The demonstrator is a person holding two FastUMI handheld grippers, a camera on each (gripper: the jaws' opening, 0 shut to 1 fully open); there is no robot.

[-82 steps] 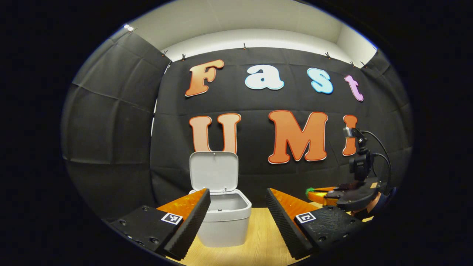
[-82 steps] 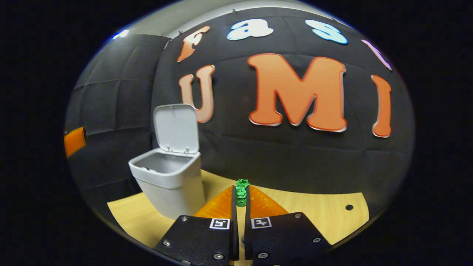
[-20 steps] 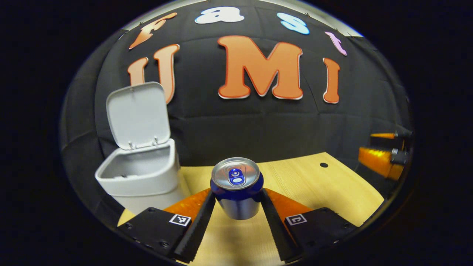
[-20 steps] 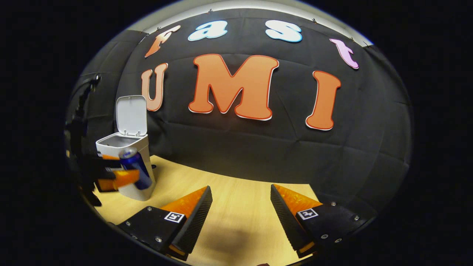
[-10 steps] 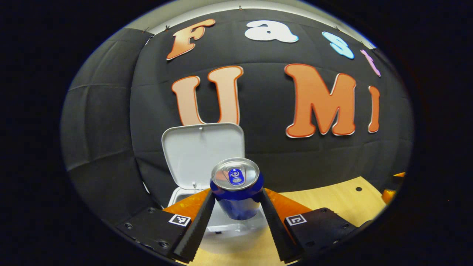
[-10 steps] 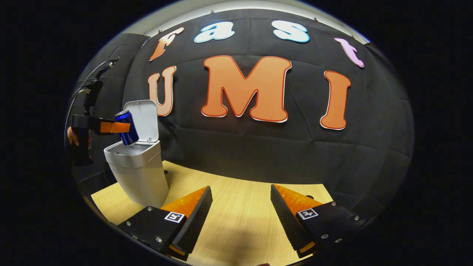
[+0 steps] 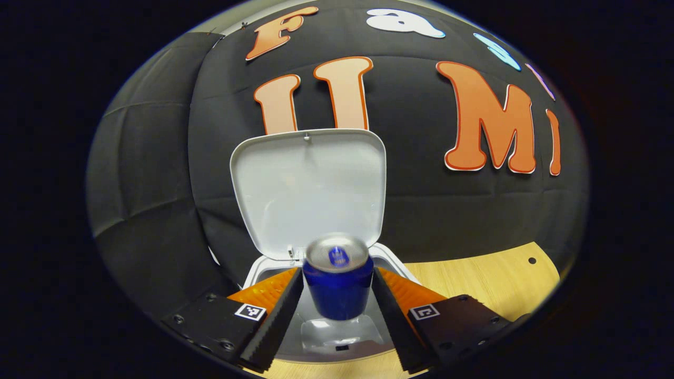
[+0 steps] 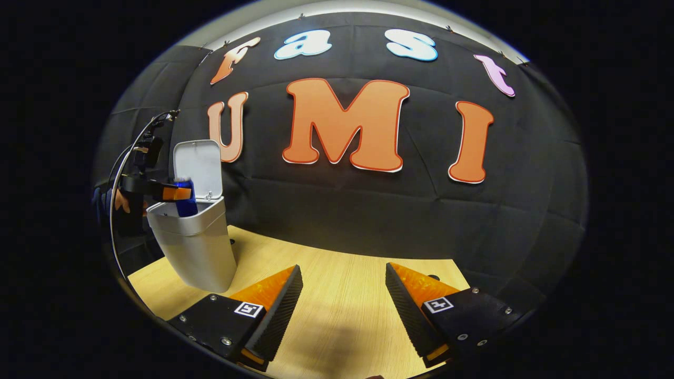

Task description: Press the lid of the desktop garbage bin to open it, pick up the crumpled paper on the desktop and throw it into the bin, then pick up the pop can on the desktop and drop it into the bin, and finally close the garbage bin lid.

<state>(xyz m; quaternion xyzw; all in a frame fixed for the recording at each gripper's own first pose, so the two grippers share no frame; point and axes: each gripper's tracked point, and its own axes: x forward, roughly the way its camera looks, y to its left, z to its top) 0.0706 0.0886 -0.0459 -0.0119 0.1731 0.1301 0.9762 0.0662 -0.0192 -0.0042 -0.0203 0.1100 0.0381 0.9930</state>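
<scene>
The blue pop can (image 7: 337,284) stands upright between the fingers of my left gripper (image 7: 338,271), its sides touching both, and it looks blurred. It hangs over the open mouth of the grey bin (image 7: 392,266), whose lid (image 7: 308,189) stands raised behind it. In the right gripper view the bin (image 8: 195,247) is at the far left with its lid (image 8: 197,163) up. There the left gripper (image 8: 176,193) holds the can (image 8: 184,200) at the rim, its lower part inside. My right gripper (image 8: 342,268) is open over the wooden table (image 8: 342,316), nothing between its fingers.
A hand (image 8: 121,202) and a cable sit behind the left gripper at the bin's left side. The table (image 7: 474,284) runs to the right of the bin, with a small dark hole (image 7: 532,260) near its far edge.
My left gripper carried the can from the table up and over the bin, then lowered it into the opening, where it went from tilted to upright. The right gripper stayed open and nearly still.
</scene>
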